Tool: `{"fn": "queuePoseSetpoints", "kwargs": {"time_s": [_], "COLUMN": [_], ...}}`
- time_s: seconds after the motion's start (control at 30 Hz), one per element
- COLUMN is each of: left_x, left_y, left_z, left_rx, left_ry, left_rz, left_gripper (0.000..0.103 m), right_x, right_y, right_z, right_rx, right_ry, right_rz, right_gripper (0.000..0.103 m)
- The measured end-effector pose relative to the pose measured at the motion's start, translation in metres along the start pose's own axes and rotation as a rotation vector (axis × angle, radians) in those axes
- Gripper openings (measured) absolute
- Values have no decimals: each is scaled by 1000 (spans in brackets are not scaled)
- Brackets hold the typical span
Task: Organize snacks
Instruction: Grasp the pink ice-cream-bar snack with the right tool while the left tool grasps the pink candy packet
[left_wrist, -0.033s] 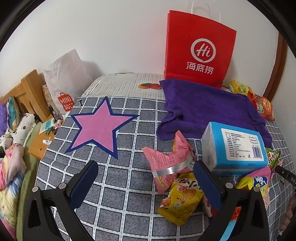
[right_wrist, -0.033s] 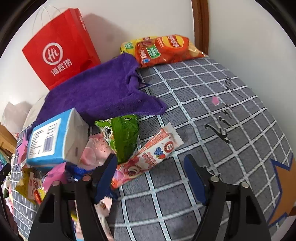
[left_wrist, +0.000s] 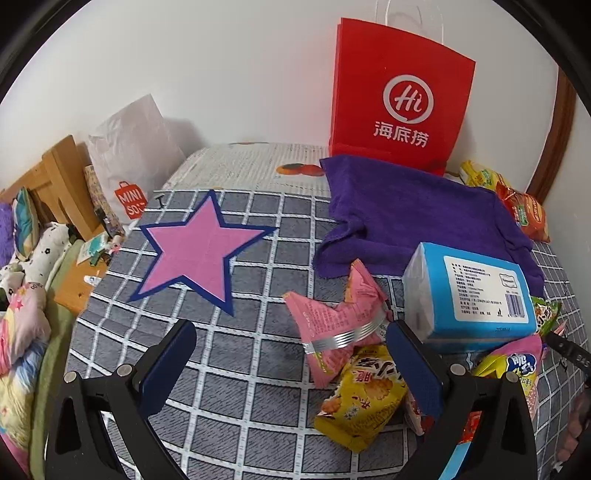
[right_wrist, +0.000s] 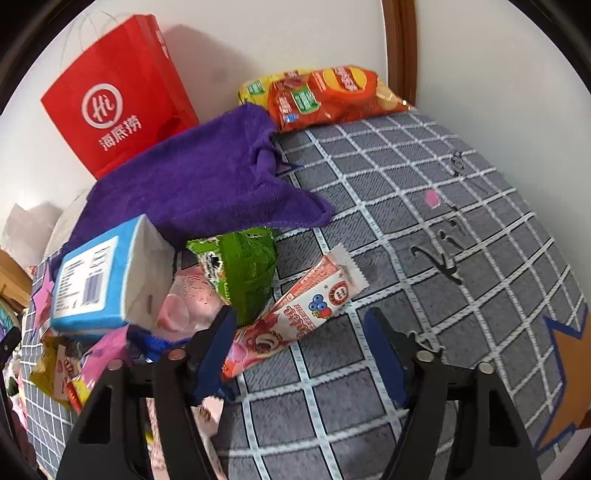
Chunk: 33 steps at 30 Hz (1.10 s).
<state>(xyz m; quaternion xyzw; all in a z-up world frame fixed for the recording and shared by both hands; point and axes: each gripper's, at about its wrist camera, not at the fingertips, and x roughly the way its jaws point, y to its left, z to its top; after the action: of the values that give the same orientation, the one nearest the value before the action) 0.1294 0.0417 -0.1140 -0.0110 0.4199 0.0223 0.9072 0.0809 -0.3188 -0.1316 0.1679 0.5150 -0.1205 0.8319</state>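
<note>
A home bedroom: wooden headboard (left_wrist: 55, 184), plush toys (left_wrist: 40, 254) (bedding too), checked blanket (left_wrist: 258, 369).

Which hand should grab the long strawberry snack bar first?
Probably the right. The right gripper is open and the long strawberry bar already lies partly between its jaws. The left gripper, also open, faces the pink packet and yellow packet instead.
</note>
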Motion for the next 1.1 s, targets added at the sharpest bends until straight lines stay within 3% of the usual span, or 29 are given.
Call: {"fn": "queuePoseSetpoints", "kwargs": {"time_s": [0.17,0.37,0.5,0.77,1.0,1.1], "left_x": [9,10,9,10,22,28], "left_y": [-5,-6,-3,0,1,0], "left_z": [-1,-3,-5,-10,-6,-2], "left_rx": [11,12,8,8,1,7], "left_ry": [18,25,29,47,63,58], "left_rz": [-2,-6,-8,-27,-38,-27], "left_gripper": [103,103,103,103,99,96], "right_x": [21,10,-7,11,17,17], "right_y": [1,-9,-19,-13,2,-1], "right_z": [1,3,5,-4,-11,-12], "right_rx": [8,-46,-91,-123,-173,-165], "right_ry": [55,57,24,97,24,23], "right_rz": [27,55,9,23,-58,-40], "right_gripper": [52,44,40,39,49,51]}}
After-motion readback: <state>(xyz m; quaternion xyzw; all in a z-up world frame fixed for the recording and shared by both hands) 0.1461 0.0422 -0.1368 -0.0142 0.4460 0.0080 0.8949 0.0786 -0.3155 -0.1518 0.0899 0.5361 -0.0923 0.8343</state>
